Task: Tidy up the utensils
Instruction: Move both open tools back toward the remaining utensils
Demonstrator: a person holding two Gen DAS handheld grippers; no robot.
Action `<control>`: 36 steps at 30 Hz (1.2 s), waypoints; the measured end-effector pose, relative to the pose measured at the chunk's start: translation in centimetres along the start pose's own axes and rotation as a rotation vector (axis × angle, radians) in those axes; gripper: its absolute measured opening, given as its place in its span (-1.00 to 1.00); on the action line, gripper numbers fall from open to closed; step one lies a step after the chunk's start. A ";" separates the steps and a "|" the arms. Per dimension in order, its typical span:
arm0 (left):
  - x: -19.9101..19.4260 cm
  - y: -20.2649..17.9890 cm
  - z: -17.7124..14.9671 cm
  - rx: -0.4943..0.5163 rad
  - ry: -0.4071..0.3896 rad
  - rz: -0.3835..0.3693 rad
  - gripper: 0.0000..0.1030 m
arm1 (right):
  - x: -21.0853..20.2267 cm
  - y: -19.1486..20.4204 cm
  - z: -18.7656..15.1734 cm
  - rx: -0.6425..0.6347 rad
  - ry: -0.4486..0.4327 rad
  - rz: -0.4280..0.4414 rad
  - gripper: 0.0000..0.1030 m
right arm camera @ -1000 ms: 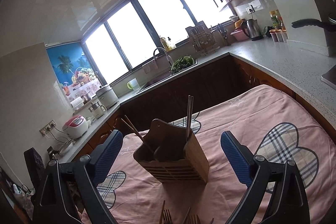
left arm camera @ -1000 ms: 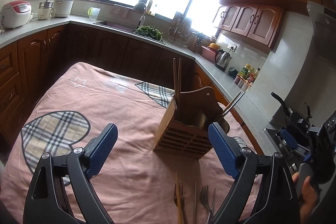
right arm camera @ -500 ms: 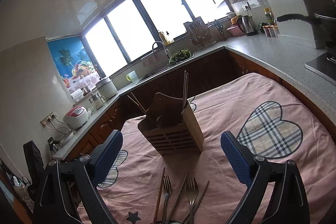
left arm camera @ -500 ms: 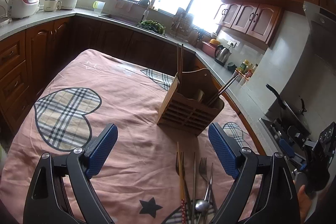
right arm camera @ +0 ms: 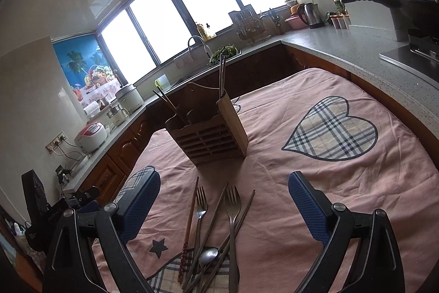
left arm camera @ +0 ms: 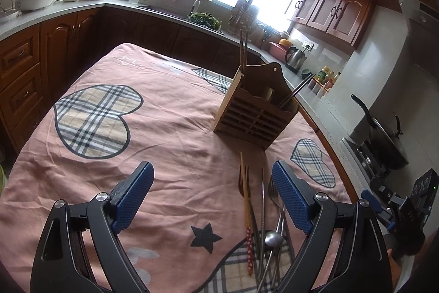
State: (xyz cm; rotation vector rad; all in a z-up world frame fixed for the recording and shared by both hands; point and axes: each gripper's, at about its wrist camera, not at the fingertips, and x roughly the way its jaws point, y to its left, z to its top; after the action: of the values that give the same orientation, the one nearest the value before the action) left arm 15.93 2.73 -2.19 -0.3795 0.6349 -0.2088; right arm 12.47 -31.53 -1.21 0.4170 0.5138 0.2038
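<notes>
Left wrist view: the left gripper (left arm camera: 212,199) is seen with jaws spread wide and nothing held between them, above a desk covered by a pink cloth (left arm camera: 164,133) printed with plaid hearts. A wooden utensil holder (left arm camera: 256,116) is stood upright on the cloth, beyond the jaws; two wooden chopsticks (left arm camera: 243,51) are stood in its left compartment and dark sticks are leant out of its right side. A pile of loose utensils (left arm camera: 260,210) is laid on the cloth nearer than the holder, just beside the right-hand jaw: a wooden chopstick with a red dotted end (left arm camera: 246,205), forks and a spoon (left arm camera: 273,239). The right gripper (left arm camera: 395,208) is glimpsed right of the holder, at the frame edge. Right wrist view: the right gripper (right arm camera: 223,206) is shown with jaws likewise spread and empty. The holder (right arm camera: 211,128) is placed straight ahead; the loose utensils (right arm camera: 216,232), two forks (right arm camera: 233,203) among them, are laid between it and the jaws.
</notes>
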 end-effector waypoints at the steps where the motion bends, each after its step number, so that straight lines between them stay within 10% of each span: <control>1: 0.1 0.0 -0.2 0.000 0.005 0.001 0.75 | 0.0 -0.1 -0.2 0.000 0.005 -0.002 0.86; 25: 3.3 -0.9 -1.9 0.030 0.101 0.003 0.75 | 2.4 -1.3 -2.6 0.007 0.098 -0.017 0.84; 36: 5.9 -2.1 -1.2 0.071 0.138 0.008 0.75 | 5.0 -1.5 -2.6 0.004 0.149 -0.040 0.53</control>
State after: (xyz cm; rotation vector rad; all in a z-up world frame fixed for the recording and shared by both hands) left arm 19.66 -1.33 -5.38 -0.2964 0.7622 -0.2510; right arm 15.52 -30.58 -6.10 0.3966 0.6688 0.1963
